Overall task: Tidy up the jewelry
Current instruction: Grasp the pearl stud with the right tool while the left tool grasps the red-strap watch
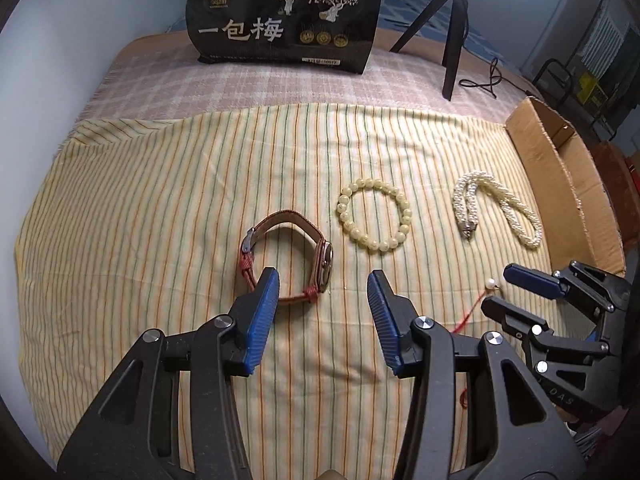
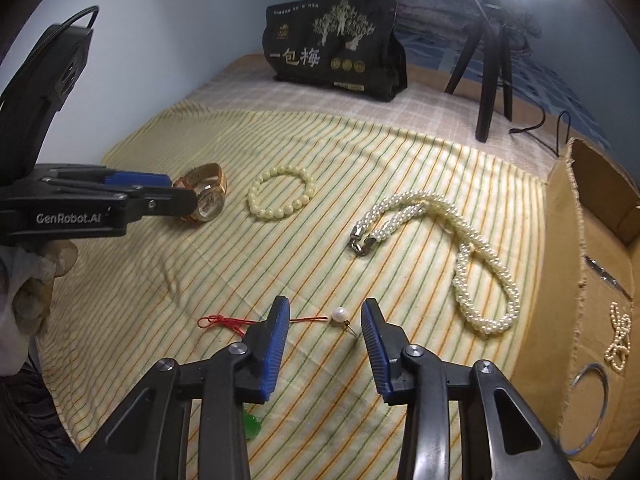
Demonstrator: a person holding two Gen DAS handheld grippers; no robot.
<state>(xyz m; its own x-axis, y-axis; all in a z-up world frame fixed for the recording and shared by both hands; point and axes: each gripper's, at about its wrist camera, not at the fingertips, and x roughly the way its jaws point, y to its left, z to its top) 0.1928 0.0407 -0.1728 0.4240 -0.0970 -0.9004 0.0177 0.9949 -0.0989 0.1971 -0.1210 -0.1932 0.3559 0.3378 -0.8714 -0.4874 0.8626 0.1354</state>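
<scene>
Both grippers filled the bottom of their own views, black frames with blue ribbed pads. Left gripper [image 1: 323, 280] had its jaws roughly half open with nothing gripped; the red-strapped, gold-cased wristwatch [image 1: 289, 260] lay just beyond the left pad's tip, its band partly hidden behind it. Right gripper [image 2: 325, 307] was also partly open and empty. Everything sat on the yellow striped cloth [image 1: 160, 208].

Beyond the jaws, right side, sat the open brown cardboard box [image 2: 576, 264], then the twisted white pearl-bead necklace [image 2: 472, 248]. Straight ahead of the left jaws, slightly right, was the pale yellow bead bracelet [image 1: 374, 214]. Smallest bit: a single white pearl on a thin red cord [image 2: 339, 313], lying between the right jaws, untouched.
</scene>
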